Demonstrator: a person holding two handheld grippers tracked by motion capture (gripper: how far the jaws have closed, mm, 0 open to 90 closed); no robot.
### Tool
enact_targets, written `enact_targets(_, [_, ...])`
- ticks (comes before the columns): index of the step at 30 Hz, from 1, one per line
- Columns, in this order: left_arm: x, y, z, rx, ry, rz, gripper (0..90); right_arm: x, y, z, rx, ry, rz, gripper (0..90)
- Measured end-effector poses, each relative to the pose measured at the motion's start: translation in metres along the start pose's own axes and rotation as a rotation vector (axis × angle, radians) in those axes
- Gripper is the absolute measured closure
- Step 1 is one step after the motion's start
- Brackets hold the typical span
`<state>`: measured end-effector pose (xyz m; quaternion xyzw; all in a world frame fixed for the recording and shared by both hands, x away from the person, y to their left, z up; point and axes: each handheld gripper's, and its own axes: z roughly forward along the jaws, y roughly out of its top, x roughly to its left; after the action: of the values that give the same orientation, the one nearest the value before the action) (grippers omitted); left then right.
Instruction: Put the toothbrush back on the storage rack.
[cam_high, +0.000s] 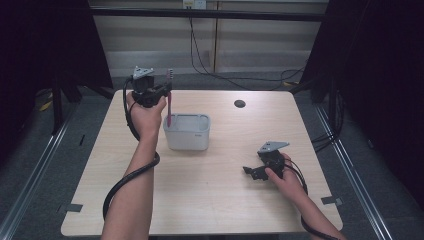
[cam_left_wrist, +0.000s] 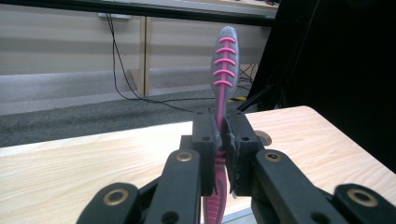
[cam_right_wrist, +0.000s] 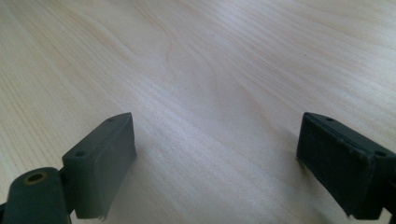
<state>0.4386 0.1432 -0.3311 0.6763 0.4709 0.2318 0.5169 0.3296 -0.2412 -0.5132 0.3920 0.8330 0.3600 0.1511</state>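
Toothbrush (cam_left_wrist: 225, 65) upright, clamped in raised left gripper (cam_high: 161, 92) — right gripper (cam_high: 255, 172) low, jaws spread.

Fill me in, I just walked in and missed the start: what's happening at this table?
A person is working at a wooden table with a handheld gripper in each hand. The left gripper is shut on a pink and grey toothbrush, holding it upright over a pale grey bin, with its lower end at the bin's opening. The right gripper is open, holds nothing and sits low over bare tabletop, well away from the bin.
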Motion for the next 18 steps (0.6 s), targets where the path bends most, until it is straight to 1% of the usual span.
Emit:
enact_targets(8, [0.001, -0.006, 0.001, -0.003, -0.001, -0.009, 83.7, 0.0, 0.0, 0.0, -0.002, 0.001, -0.004, 11.1])
enact_targets(18, [0.005, -0.015, 0.0, -0.006, 0.013, -0.01, 83.6, 0.0, 0.0, 0.0, -0.002, 0.001, -0.003, 11.1])
